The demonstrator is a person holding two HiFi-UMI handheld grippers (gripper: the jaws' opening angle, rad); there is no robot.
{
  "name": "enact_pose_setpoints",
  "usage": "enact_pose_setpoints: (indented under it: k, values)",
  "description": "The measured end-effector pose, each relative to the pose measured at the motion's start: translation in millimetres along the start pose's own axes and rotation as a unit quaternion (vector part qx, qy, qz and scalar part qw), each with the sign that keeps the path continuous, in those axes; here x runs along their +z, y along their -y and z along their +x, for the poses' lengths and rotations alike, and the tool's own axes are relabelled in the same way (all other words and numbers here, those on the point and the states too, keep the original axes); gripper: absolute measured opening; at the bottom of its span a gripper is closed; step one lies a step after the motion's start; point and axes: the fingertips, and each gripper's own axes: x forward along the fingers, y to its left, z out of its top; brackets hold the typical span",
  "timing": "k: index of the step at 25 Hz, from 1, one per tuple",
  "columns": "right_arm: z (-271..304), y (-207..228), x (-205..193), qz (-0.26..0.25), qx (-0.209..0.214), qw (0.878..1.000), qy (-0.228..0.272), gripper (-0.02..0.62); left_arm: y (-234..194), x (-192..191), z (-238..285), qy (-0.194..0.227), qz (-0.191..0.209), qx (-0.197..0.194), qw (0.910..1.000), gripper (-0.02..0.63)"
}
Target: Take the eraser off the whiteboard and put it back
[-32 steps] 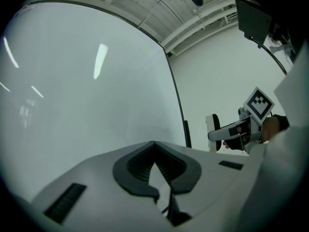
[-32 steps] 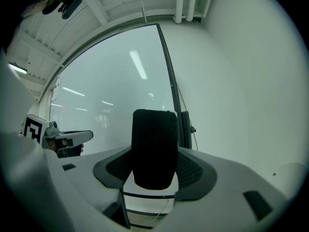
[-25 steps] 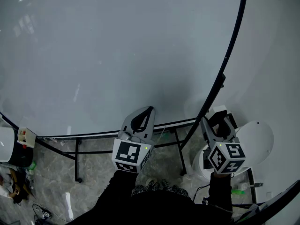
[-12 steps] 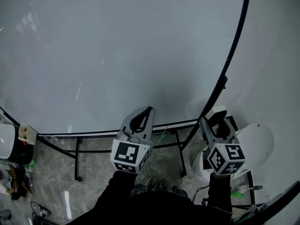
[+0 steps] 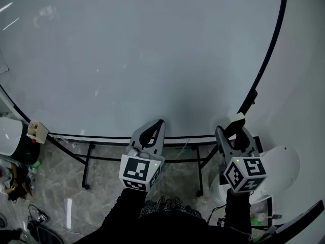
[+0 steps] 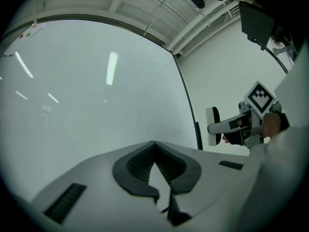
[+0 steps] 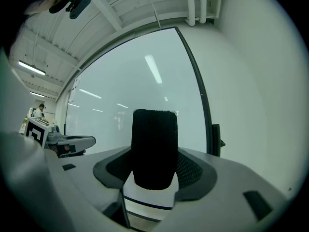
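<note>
Between my R gripper (image 7: 153, 174) jaws, near the whiteboard (image 5: 152, 50) lower R corner: eraser (image 7: 154, 149), clamped. My L gripper (image 6: 154, 146): jaws together, empty. Step, I judge: eraser off the board, being carried. Next: set it flat on the board, then open.

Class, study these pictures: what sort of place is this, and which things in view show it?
Probably an indoor lab or workshop hall: a large whiteboard on a black metal stand, a stone-patterned floor, and bare ceiling pipes overhead.
</note>
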Motion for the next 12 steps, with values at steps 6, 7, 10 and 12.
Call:
enact_pose_setpoints:
  k: [6, 7, 10, 12]
  values:
    - [12, -37, 9, -0.009, 0.045, 0.999, -0.006, 0.262, -22, 1, -41, -0.007, 0.007, 0.054, 0.9985, 0.005]
    - [14, -45, 9, -0.007, 0.056, 0.998, -0.005, 0.262, -26, 0, -50, -0.01, 0.007, 0.065, 0.9978, 0.005]
    - [23, -71, 4, -0.008, 0.091, 0.996, -0.011, 0.262, -40, -6, -77, -0.023, 0.008, 0.1, 0.9947, 0.005]
    - [30, -90, 0, -0.005, 0.112, 0.994, -0.017, 0.262, -52, -9, -95, -0.031, 0.008, 0.122, 0.992, 0.005]
